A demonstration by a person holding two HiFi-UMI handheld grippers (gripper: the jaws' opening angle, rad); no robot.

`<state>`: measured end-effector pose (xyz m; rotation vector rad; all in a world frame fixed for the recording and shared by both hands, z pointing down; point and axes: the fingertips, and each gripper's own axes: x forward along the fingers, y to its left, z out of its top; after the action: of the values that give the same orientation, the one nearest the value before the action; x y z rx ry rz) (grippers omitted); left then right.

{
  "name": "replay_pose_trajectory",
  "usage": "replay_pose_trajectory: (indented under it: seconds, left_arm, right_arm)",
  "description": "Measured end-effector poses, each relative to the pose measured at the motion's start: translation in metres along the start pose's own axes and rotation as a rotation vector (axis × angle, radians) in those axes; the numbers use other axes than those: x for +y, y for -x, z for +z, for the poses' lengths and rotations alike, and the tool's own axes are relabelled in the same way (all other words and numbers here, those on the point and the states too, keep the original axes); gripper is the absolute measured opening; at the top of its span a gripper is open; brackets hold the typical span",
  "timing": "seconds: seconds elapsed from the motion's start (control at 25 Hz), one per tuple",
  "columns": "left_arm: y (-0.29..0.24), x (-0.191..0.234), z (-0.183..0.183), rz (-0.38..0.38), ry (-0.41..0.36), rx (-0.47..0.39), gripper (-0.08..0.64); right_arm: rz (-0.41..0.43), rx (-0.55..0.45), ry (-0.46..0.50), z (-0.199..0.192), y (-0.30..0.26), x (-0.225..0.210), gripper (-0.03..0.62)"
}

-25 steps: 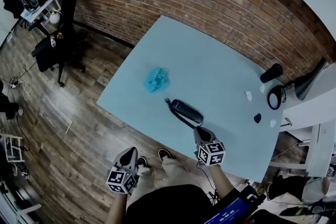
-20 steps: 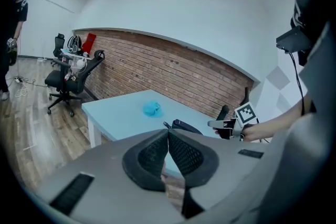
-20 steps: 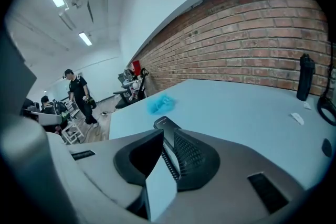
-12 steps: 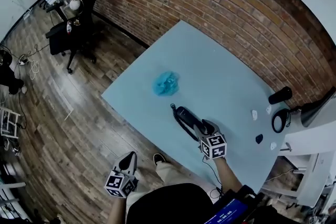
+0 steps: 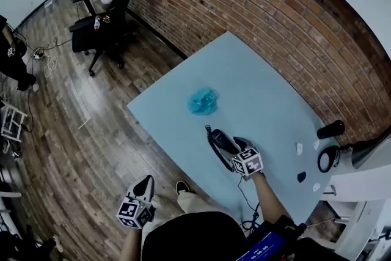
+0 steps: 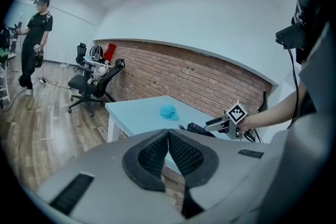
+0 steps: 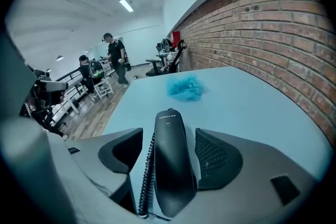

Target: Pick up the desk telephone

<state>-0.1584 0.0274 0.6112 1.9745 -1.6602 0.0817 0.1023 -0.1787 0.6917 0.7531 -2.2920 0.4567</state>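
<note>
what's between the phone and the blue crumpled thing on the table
Nothing: bare tabletop separates the telephone and the blue crumpled thing, clearest in the head view.

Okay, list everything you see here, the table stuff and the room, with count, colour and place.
table: one, light blue, by the brick wall
desk telephone: one, black, near table edge, coiled cord
crumpled thing: one, blue, mid-table
office chair: one, black, beside that wall
cylinder: one, black, table's right end
right claw: one, grey, jaws just opened, straddling the telephone without touching
left claw: one, grey, shut, empty, off the table
</note>
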Motion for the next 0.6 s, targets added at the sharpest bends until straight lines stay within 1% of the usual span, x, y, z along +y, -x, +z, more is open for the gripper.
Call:
replay_pose_trajectory:
  seconds: [0.16, 0.4, 0.6]
  left_arm:
    - [0.000, 0.002, 0.002, 0.016, 0.013, -0.009, 0.009]
    - [-0.001, 0.002, 0.000, 0.017, 0.017, -0.006, 0.009]
    - [0.005, 0.009, -0.005, 0.034, 0.032, -0.002, 0.009]
  right_arm:
    - [0.028, 0.072, 0.019, -0.007, -0.014, 0.001, 0.291]
    - [0.045, 0.187, 0.071, -0.032, -0.031, 0.002, 0.291]
    - [0.028, 0.237, 0.090, -0.042, -0.041, -0.001, 0.291]
